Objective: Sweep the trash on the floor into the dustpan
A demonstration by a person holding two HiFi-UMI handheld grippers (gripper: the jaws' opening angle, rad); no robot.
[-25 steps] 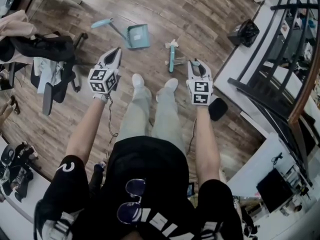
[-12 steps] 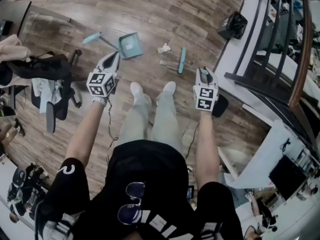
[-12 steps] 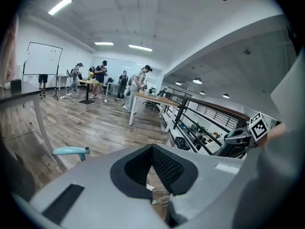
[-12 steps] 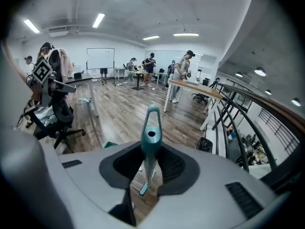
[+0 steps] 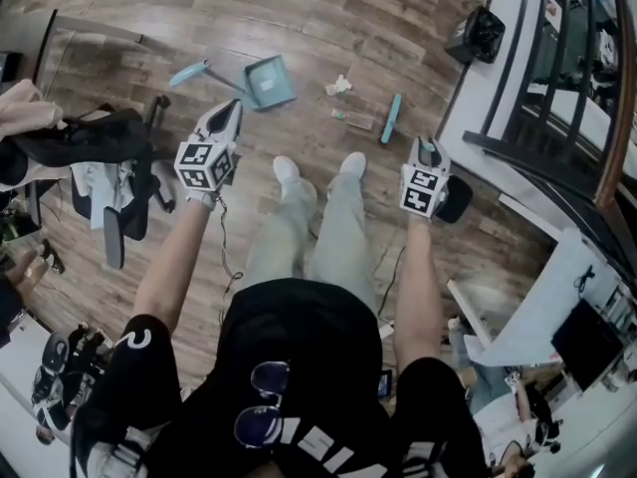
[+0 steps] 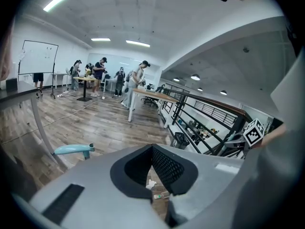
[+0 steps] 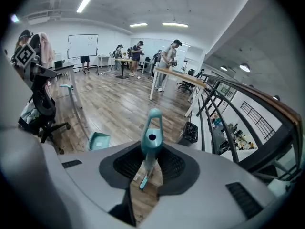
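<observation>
Right gripper [image 5: 426, 149] jaws clamped on broom [image 7: 151, 142] handle, brush end down near trash [image 5: 339, 86]. Left gripper [image 5: 229, 110] jaws closed, empty. Dustpan [image 5: 271, 80] lies on floor [image 5: 328, 18] beyond left gripper

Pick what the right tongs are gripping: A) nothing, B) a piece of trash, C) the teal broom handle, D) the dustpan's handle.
C: the teal broom handle sits clamped between the right tongs, and the dustpan lies well away from them.
</observation>
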